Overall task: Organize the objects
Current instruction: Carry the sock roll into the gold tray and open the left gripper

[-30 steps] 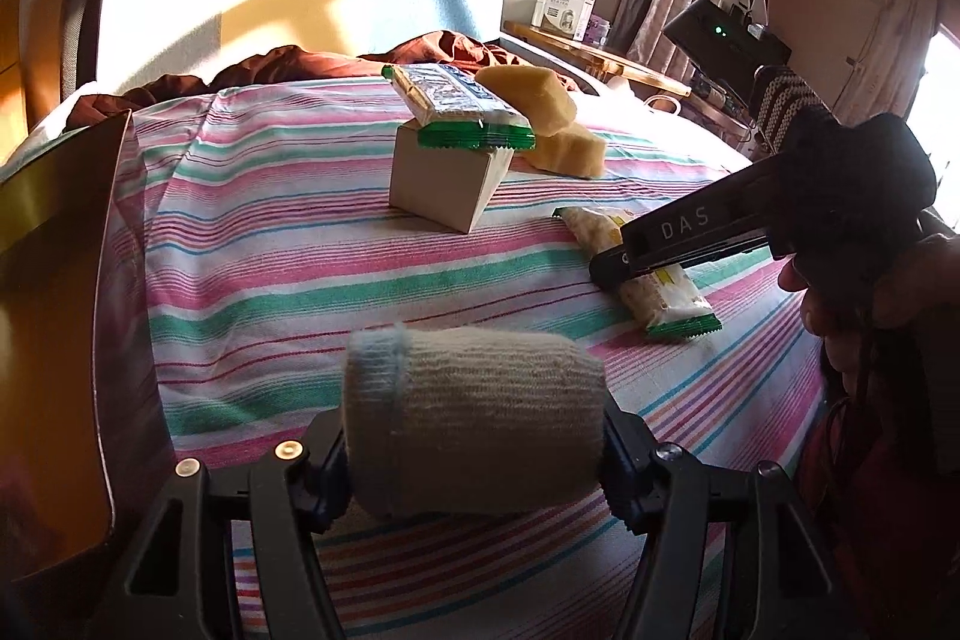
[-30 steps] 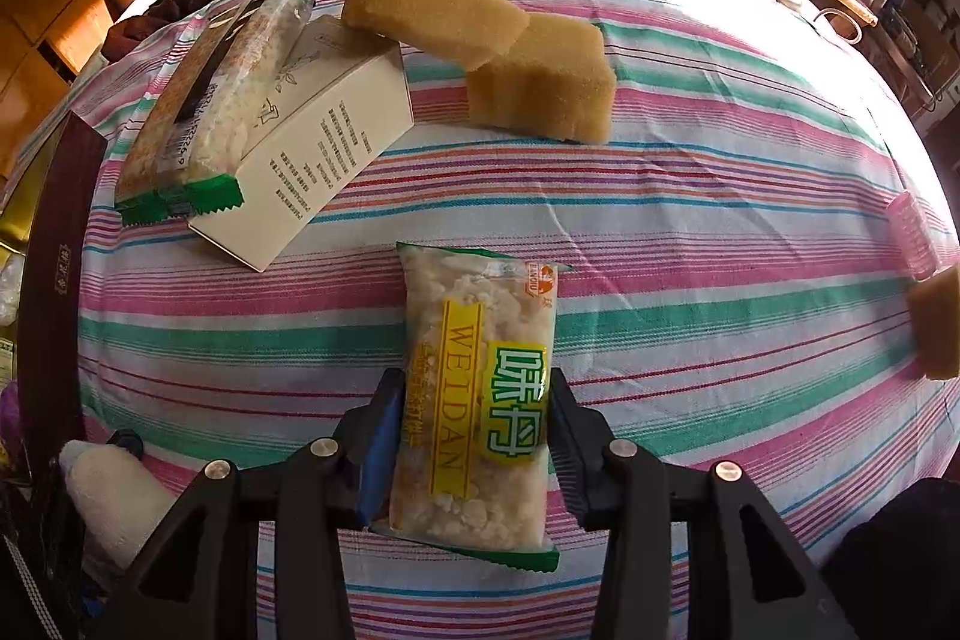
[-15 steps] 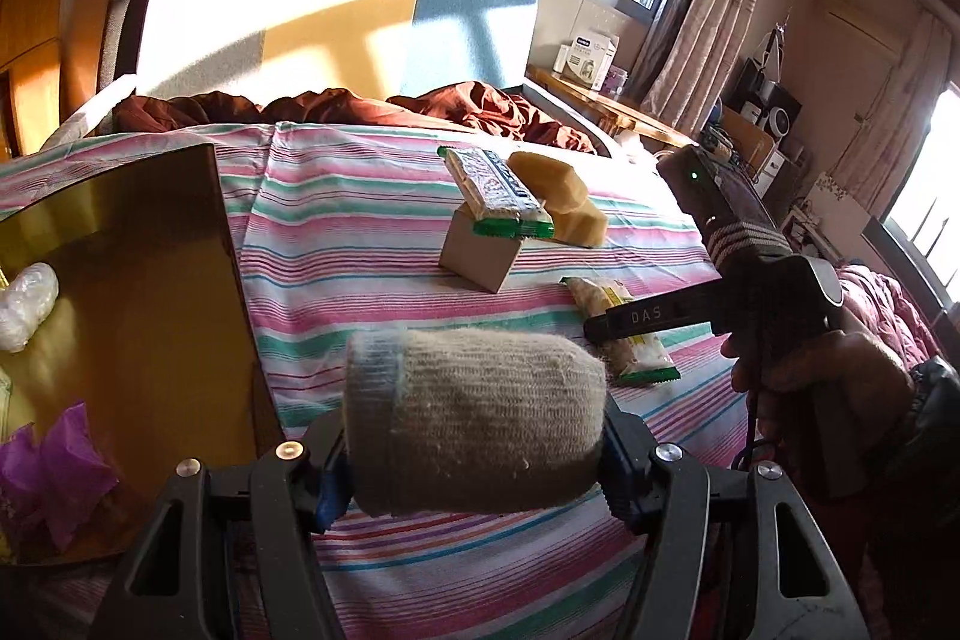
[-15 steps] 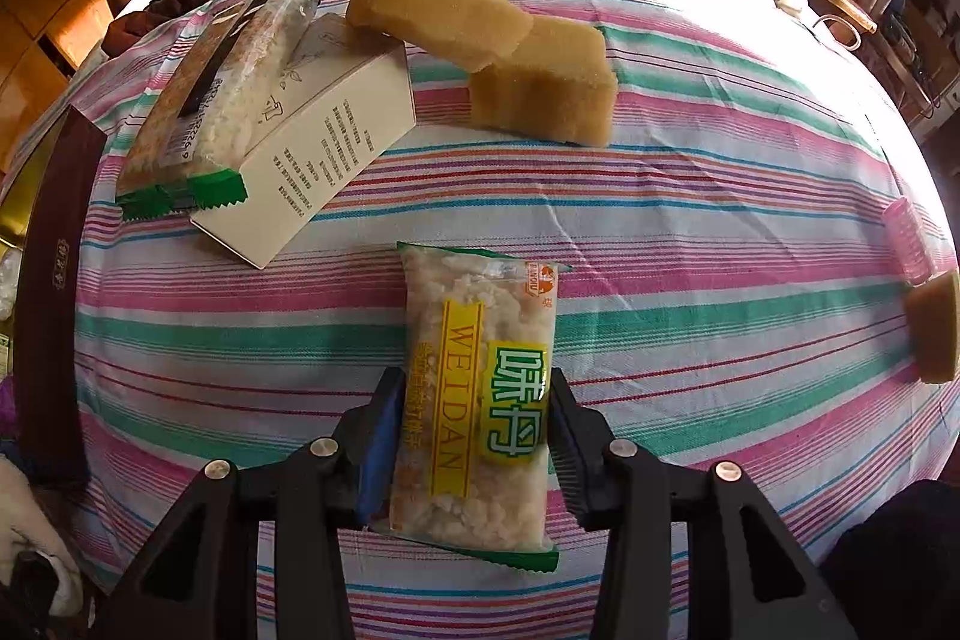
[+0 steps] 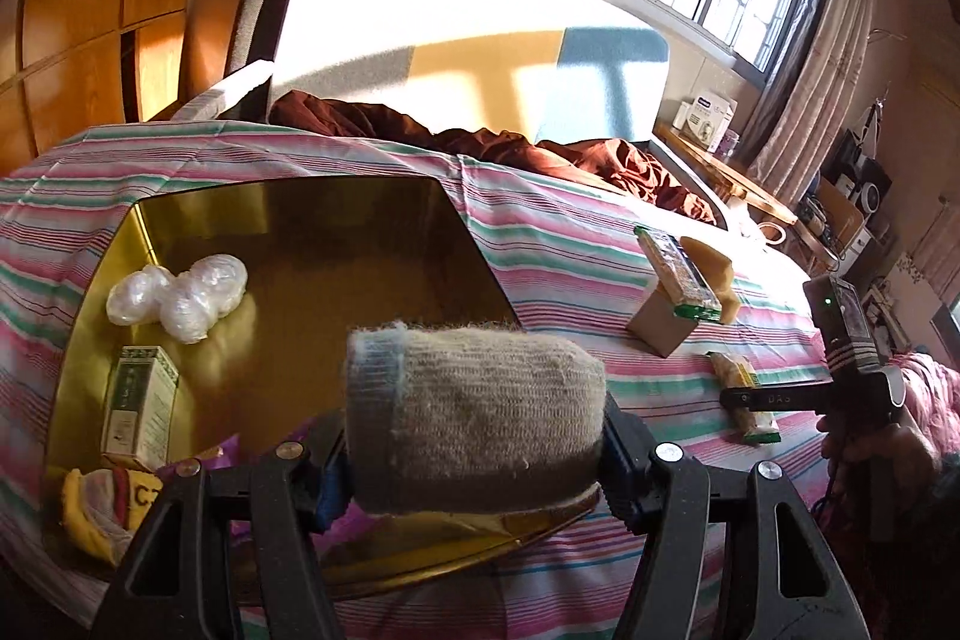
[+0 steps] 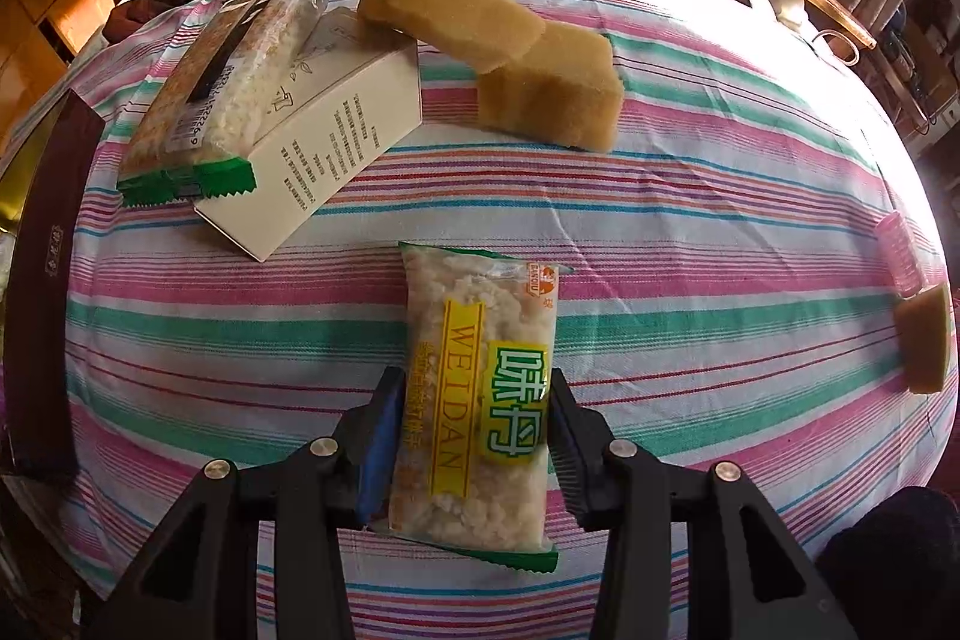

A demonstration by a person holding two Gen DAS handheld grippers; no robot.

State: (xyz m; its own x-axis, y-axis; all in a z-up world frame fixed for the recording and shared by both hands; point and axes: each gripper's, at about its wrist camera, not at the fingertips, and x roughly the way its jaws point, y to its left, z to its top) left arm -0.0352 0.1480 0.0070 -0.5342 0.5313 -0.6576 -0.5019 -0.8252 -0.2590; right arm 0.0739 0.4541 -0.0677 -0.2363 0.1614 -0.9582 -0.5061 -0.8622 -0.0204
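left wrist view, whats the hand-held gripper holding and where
The left hand-held gripper holds a rolled grey sock, clamped end to end across its lower part.

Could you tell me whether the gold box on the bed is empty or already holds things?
Not empty: the gold box holds clear wrapped balls, a small green-and-white carton and a yellow packet.

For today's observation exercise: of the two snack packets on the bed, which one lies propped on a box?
The packet with the black stripe, resting on the white box. The WEIDAN packet lies flat on the bedspread, between the right gripper's jaws.
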